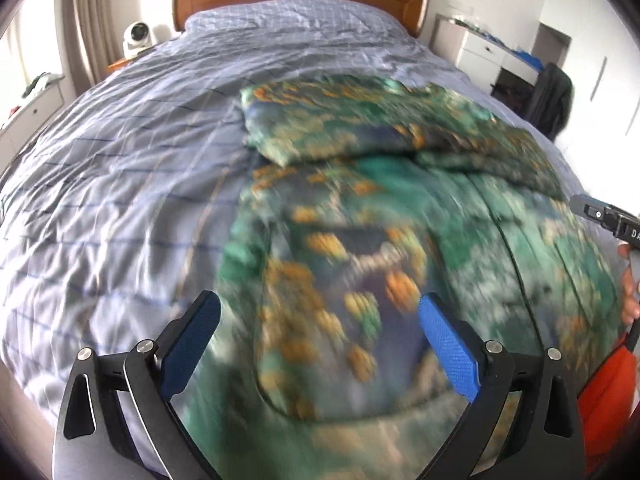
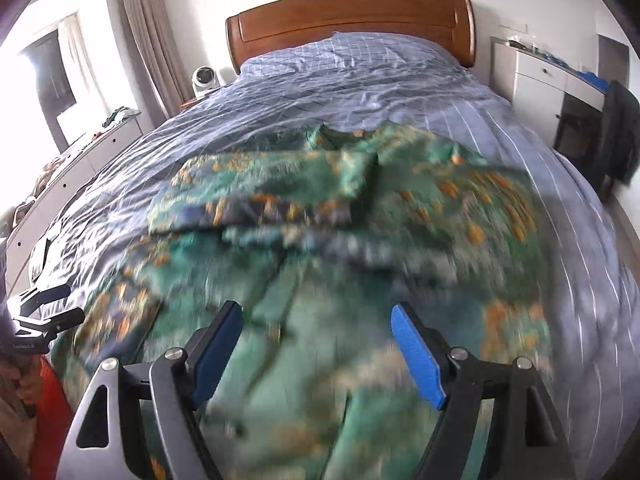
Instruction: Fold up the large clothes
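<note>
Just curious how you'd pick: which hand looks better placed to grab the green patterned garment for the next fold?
Probably left: the left gripper hangs open over the garment's rounded near edge. The right gripper is open over its middle.

A large green garment (image 1: 360, 248) printed with orange, yellow and dark blue patches lies spread on the bed (image 1: 120, 168), over its blue checked cover. Its far part is folded back on itself, a thicker band across the cloth with a neat corner at the left. The near part lies flat, with long seams running toward the bed's foot. Nearer details are blurred.
</note>
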A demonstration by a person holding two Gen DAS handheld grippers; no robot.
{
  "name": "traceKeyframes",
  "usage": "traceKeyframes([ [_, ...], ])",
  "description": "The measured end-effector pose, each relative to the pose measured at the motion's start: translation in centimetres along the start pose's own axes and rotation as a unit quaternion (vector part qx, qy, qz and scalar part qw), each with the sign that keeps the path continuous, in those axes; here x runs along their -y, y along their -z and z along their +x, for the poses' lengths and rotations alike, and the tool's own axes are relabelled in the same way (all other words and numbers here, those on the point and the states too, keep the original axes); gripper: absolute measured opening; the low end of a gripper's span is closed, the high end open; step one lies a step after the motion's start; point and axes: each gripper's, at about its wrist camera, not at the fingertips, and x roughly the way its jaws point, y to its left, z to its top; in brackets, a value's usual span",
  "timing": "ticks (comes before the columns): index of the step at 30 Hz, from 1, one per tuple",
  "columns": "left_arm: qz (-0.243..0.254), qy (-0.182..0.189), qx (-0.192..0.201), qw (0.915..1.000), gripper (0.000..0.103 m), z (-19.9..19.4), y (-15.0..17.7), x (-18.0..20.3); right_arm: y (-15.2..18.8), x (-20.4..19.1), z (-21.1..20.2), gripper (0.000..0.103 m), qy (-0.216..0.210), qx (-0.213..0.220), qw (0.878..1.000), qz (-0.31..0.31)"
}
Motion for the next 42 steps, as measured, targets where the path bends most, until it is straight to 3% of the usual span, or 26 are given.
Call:
traceKeyframes([
  [8, -0.008, 0.032, -0.005, 0.9995, 0.099, -2.8, 3.1, 2.8, 5.3, -1.1, -3.6, 0.079, 0.042, -0.002, 0.999, -0.032],
  [12, 0.023, -0.003, 0.000, 0.9997, 0.099, -5.9, 5.7, 3.7, 8.6, -0.9, -7.5, 0.079, 0.062, 0.010, 0.998, -0.019],
  [15, 0.027, -0.031, 0.021, 0.9989, 0.100, -8.4, 7.4, 3.3, 12.3, 0.1, -11.7, 0.079, 0.104, 0.020, 0.994, 0.013],
  [18, 0.011, -0.035, 0.032, 0.9988, 0.100, -8.8, 7.1, 2.2, 14.4, 1.4, -14.6, 0.079, 0.148, 0.024, 0.988, 0.037],
  [22, -0.027, -0.028, 0.026, 0.9989, 0.100, -7.2, 5.0, 0.6, 13.2, 2.6, -14.5, 0.079, 0.168, 0.040, 0.984, 0.030],
  [27, -0.061, -0.012, 0.030, 0.9976, 0.100, -7.0, 4.1, -0.7, 11.4, 3.2, -13.2, 0.079, 0.138, 0.049, 0.988, 0.054],
  [33, -0.065, -0.052, 0.017, 0.9964, 0.100, -6.6, 4.7, -2.4, 10.8, 2.1, -10.9, 0.079, 0.097, 0.028, 0.993, 0.068],
  [37, -0.080, -0.059, 0.019, 0.9949, 0.100, -6.8, 4.7, -4.4, 11.0, 2.1, -10.3, 0.079, 0.100, 0.014, 0.993, 0.060],
  [40, -0.126, -0.038, 0.014, 0.9912, 0.101, -6.6, 4.7, -7.0, 10.7, 3.3, -10.6, 0.079, 0.101, 0.015, 0.992, 0.075],
  [42, -0.170, -0.005, -0.010, 0.9855, 0.101, -5.3, 4.7, -9.1, 10.5, 5.1, -11.3, 0.079, 0.101, 0.019, 0.990, 0.093],
])
